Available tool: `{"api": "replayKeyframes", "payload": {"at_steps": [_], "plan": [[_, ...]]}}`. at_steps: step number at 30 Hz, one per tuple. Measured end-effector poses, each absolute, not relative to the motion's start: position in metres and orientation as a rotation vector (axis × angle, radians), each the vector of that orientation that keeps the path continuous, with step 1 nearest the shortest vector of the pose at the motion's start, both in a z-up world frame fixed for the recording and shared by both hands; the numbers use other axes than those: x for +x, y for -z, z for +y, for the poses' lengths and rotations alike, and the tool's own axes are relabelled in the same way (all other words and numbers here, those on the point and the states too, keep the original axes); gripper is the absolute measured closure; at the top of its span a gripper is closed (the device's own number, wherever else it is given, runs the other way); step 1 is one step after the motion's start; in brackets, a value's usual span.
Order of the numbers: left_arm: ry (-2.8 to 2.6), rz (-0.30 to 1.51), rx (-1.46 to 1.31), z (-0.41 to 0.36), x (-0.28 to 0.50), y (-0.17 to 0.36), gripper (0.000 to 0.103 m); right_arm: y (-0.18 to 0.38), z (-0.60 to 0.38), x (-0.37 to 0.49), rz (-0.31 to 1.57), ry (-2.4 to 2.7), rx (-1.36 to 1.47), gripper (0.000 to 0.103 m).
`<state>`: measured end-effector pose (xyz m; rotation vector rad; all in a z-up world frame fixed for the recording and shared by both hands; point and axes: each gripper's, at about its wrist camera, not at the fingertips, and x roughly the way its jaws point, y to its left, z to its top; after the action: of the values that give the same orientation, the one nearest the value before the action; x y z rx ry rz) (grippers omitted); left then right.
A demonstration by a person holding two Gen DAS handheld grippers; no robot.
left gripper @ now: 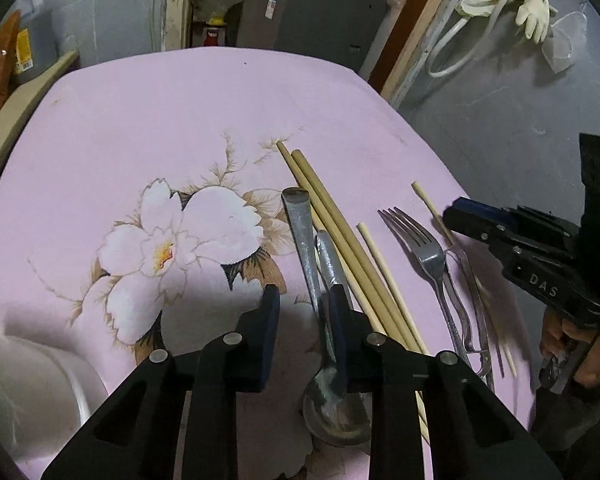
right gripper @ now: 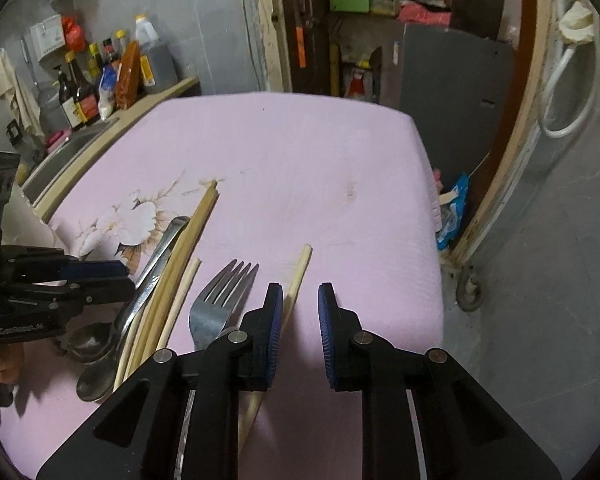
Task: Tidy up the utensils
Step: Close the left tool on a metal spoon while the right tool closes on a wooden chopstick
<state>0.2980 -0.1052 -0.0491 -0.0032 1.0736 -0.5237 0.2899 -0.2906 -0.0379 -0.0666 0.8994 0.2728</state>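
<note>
Utensils lie in a row on the pink flowered cloth (left gripper: pixel 180 112): two metal spoons (left gripper: pixel 336 404), a pair of thick wooden chopsticks (left gripper: pixel 332 216), a thin chopstick (left gripper: pixel 384 264), a metal fork (left gripper: pixel 428 252), clear plastic cutlery (left gripper: pixel 468 320) and another thin chopstick (left gripper: pixel 432 208). My left gripper (left gripper: pixel 304 300) is open above the spoon handles, its right finger over them. My right gripper (right gripper: pixel 298 300) is open, empty, low over the cloth with the far-right chopstick (right gripper: pixel 298 276) between its fingers, near the left one. The fork (right gripper: pixel 216 308) lies just left of it.
A white bowl or container (left gripper: pixel 32 384) sits at the left near edge of the table. A counter with bottles (right gripper: pixel 100 80) and a sink runs along the left. The table's right edge (right gripper: pixel 428 208) drops to a grey floor.
</note>
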Motion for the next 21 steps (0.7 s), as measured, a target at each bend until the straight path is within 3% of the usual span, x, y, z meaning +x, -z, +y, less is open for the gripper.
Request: {"api": "replayKeyframes", "payload": {"at_steps": [14, 21], "plan": [[0.539, 1.152, -0.05, -0.109, 0.324, 0.047, 0.085, 0.045, -0.276, 0.315, 1.026, -0.26, -0.142, 0.087], [0.571, 1.208, -0.09, -0.113, 0.334, 0.046, 0.085, 0.046, -0.271, 0.324, 1.088, -0.259, -0.142, 0.081]]}}
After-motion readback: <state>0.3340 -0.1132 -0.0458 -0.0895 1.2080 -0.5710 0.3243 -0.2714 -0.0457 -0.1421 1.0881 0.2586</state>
